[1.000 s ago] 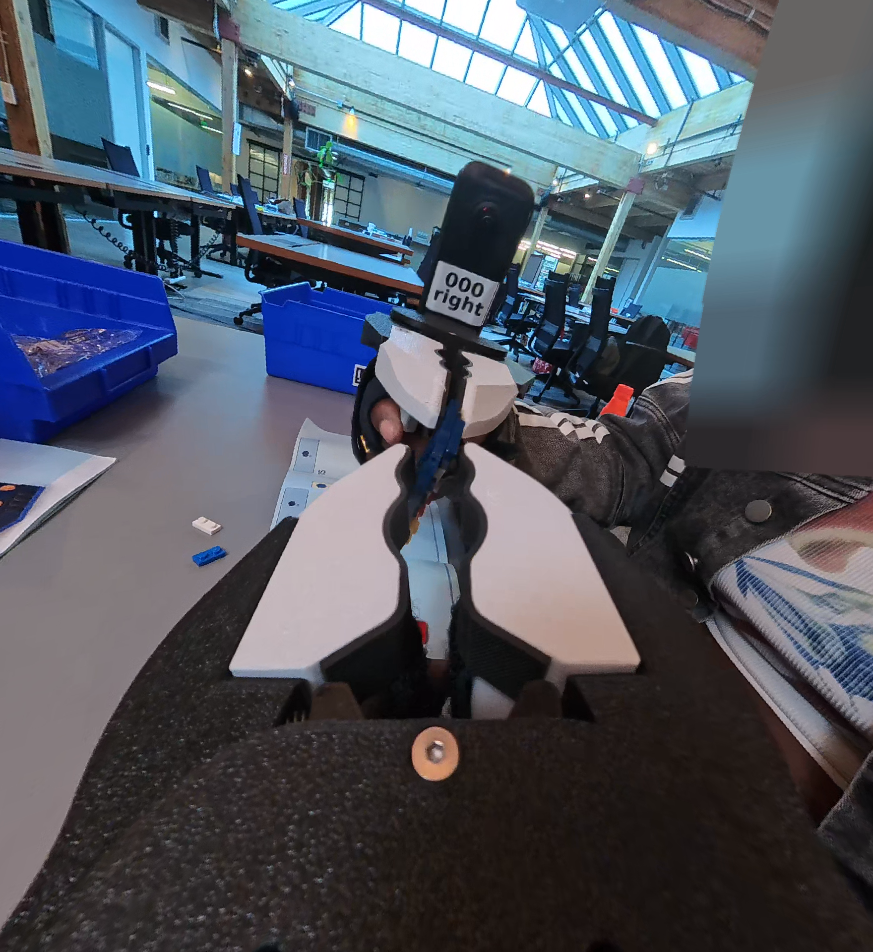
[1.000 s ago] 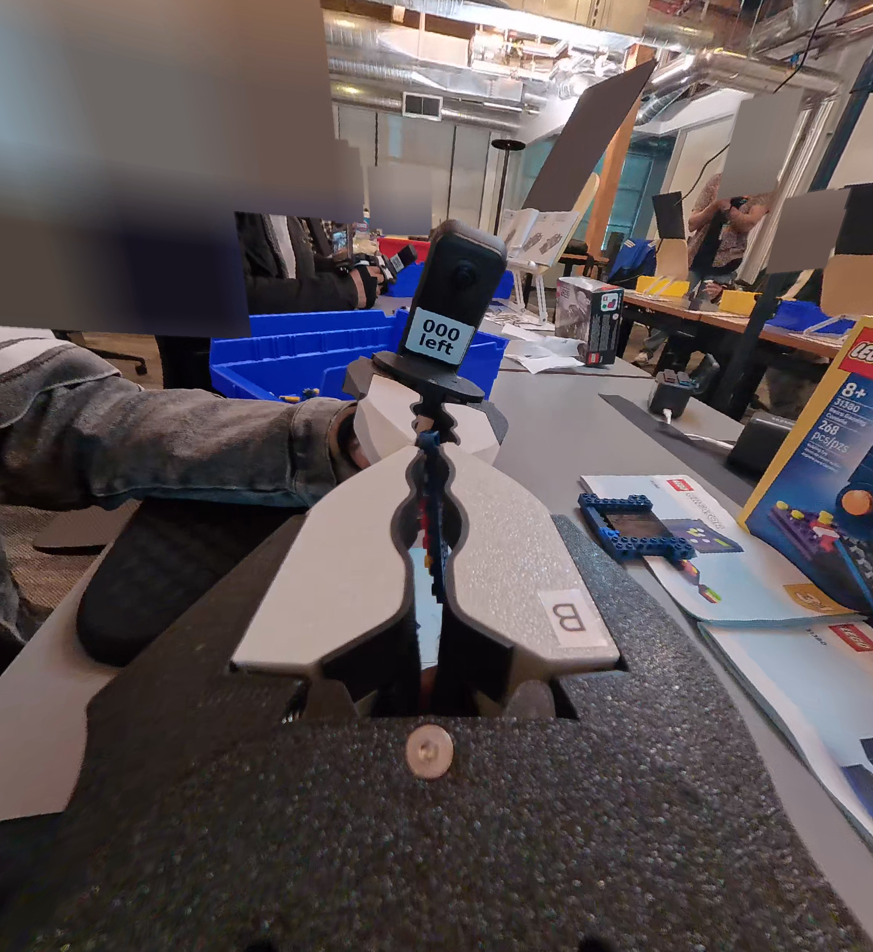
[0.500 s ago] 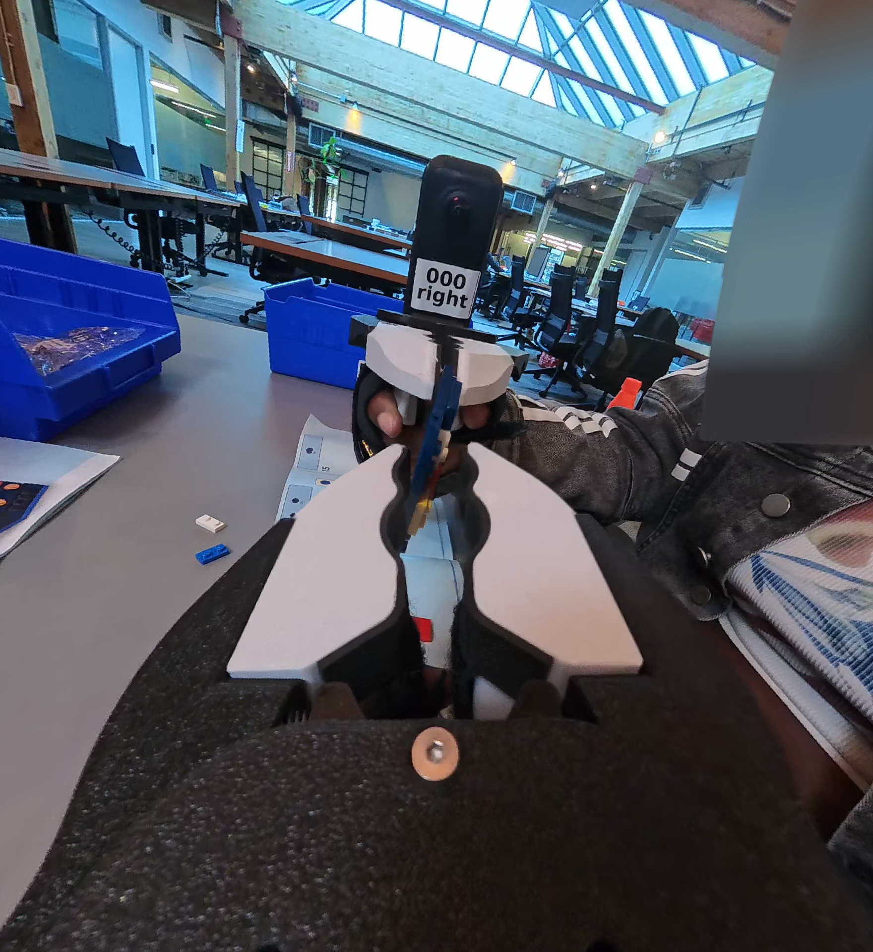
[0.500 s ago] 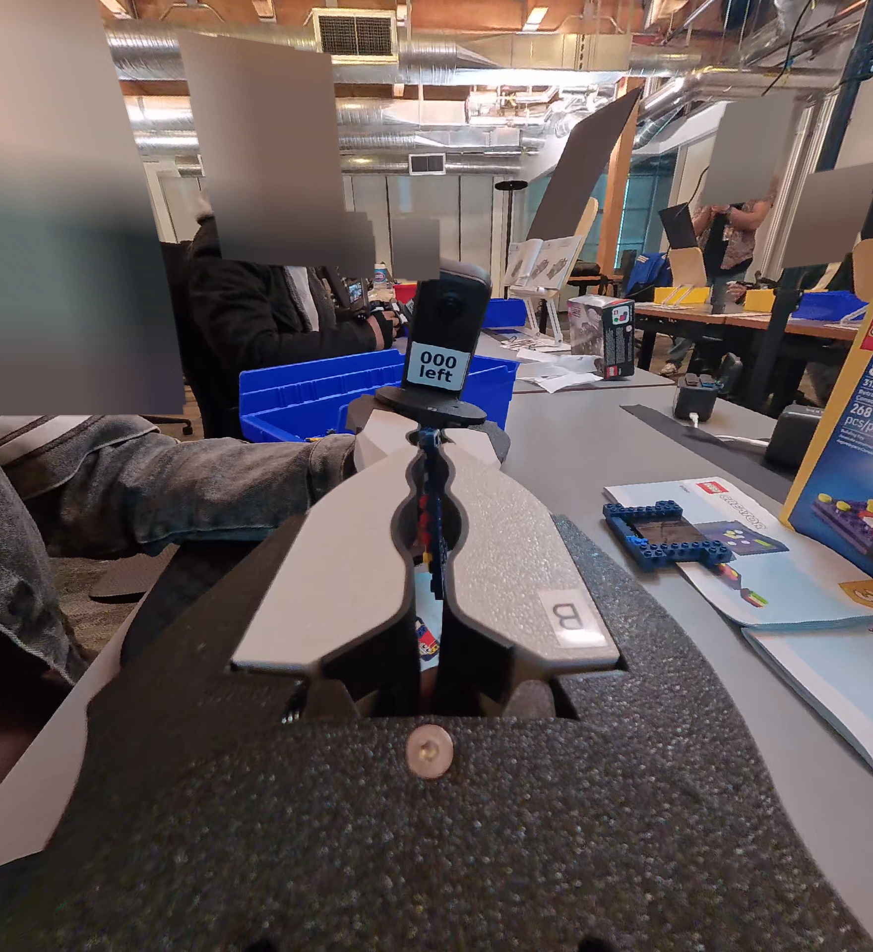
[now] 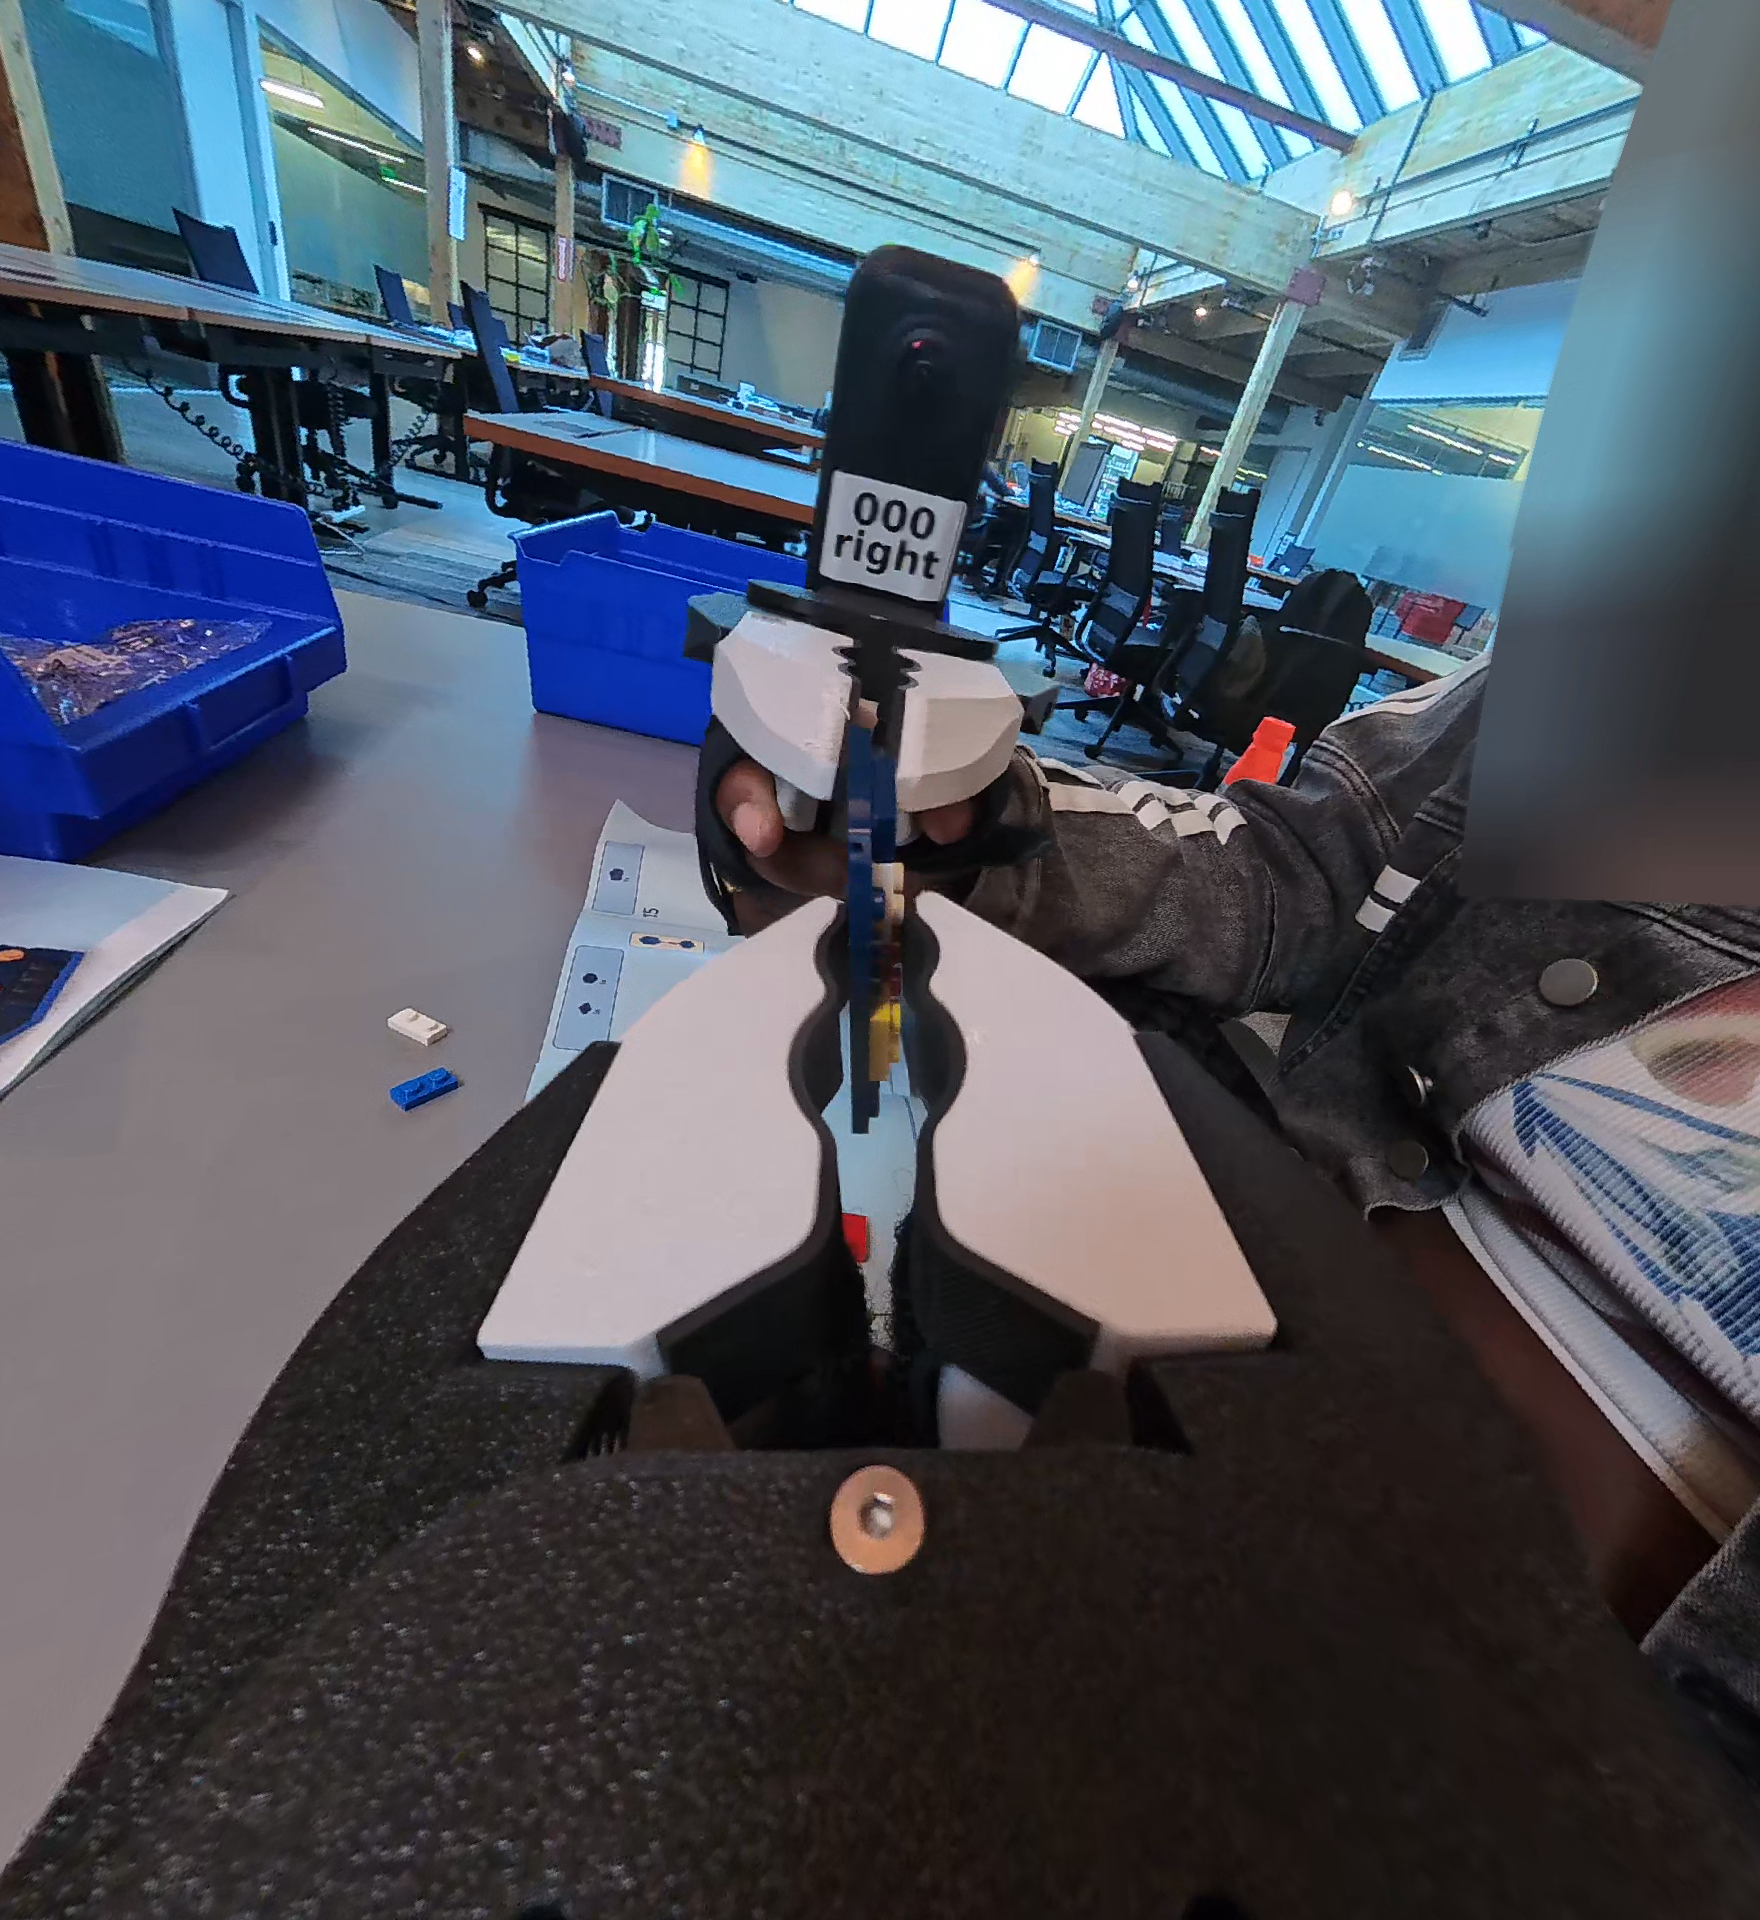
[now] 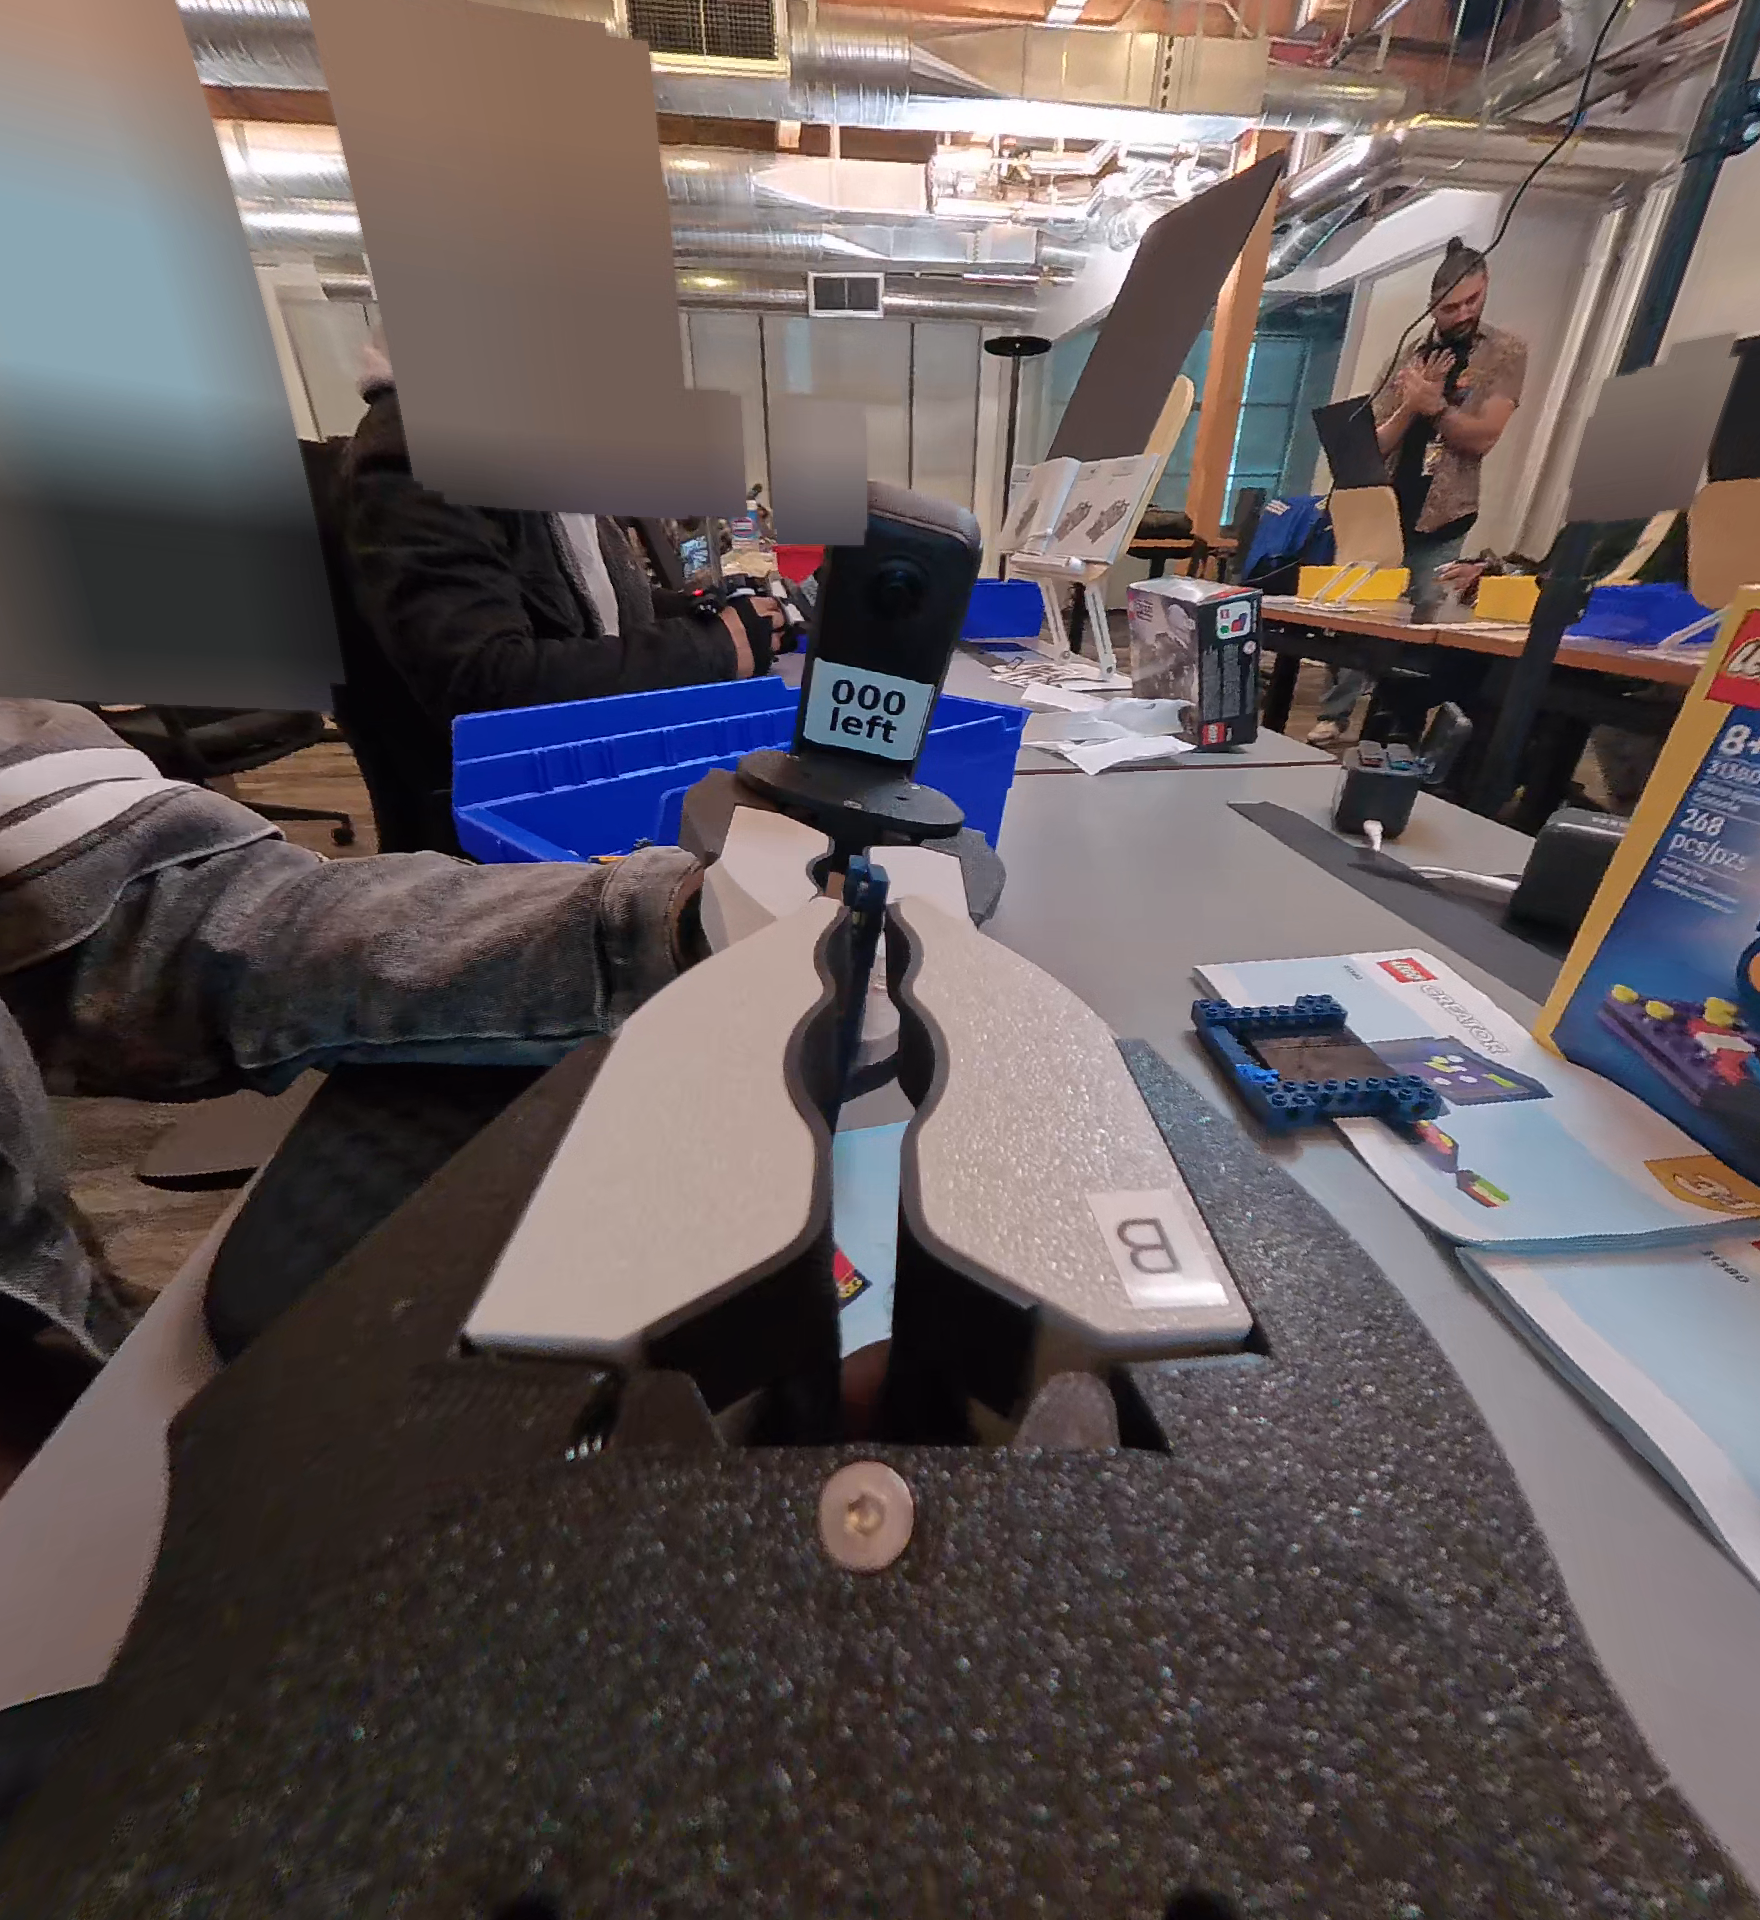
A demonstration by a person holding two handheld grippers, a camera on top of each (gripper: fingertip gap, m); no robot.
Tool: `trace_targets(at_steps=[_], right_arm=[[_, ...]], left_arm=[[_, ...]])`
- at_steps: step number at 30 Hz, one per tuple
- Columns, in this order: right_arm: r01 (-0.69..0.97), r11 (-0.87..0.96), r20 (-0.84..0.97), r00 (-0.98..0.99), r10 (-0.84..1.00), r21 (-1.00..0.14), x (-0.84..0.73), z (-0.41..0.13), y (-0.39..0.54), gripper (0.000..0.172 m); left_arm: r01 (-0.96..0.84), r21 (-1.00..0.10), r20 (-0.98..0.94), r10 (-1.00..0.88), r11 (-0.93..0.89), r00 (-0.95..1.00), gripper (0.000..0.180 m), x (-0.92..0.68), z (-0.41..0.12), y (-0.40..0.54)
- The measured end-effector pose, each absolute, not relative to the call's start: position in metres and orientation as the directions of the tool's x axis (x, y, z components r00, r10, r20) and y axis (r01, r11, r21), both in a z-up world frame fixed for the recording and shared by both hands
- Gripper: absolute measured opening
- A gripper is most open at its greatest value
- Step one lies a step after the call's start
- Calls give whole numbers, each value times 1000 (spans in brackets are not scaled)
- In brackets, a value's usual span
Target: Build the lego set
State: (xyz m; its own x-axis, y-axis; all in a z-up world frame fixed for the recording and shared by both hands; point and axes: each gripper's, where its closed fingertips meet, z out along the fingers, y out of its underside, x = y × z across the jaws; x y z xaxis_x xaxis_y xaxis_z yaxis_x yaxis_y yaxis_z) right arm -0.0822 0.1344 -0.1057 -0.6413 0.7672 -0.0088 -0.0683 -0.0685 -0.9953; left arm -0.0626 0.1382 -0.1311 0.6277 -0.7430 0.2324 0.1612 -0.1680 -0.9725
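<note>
A thin blue brick plate [image 5: 860, 831] with small white, red and yellow bricks on one face stands edge-on between the two grippers, above the grey table [image 5: 232, 1195]. My left gripper [image 5: 874, 914] is shut on its near end, with both pads against it. My right gripper [image 5: 871, 727] faces it and grips the far end. In the right wrist view the plate [image 6: 852, 997] shows as a narrow blue edge pinched at the tips of my right gripper [image 6: 863, 914]. The left gripper [image 6: 860, 868] sits just beyond.
Two blue bins [image 5: 107, 665] [image 5: 637, 623] stand on the table. A small white plate [image 5: 417, 1025] and a small blue plate [image 5: 424, 1088] lie loose beside an instruction sheet [image 5: 606, 935]. A blue frame build [image 6: 1302, 1060], booklets [image 6: 1427, 1143] and a toy box [image 6: 1707, 904] lie to the right. The tips of both grippers are at nearly the same place.
My left jaws have come together on the plate's near end. The plate, tilted before, now stands straight between the two grippers. My right gripper has kept hold of it.
</note>
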Motion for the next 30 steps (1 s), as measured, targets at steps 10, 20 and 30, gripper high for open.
trace_targets(at_steps=[10,20,30], right_arm=[[-26,-22,-1,-618,787,-999,-85,-113,138,5],[12,9,1,-597,802,-1000,-87,-118,141,5],[-56,-91,-55,-461,886,-994,-88,-105,177,4]], left_arm=[[122,-976,215,-710,-179,671,8,-67,-137,142],[9,-987,117,-665,-163,737,8,-70,-143,146],[-99,-993,-53,-501,-67,864,8,-110,-132,145]])
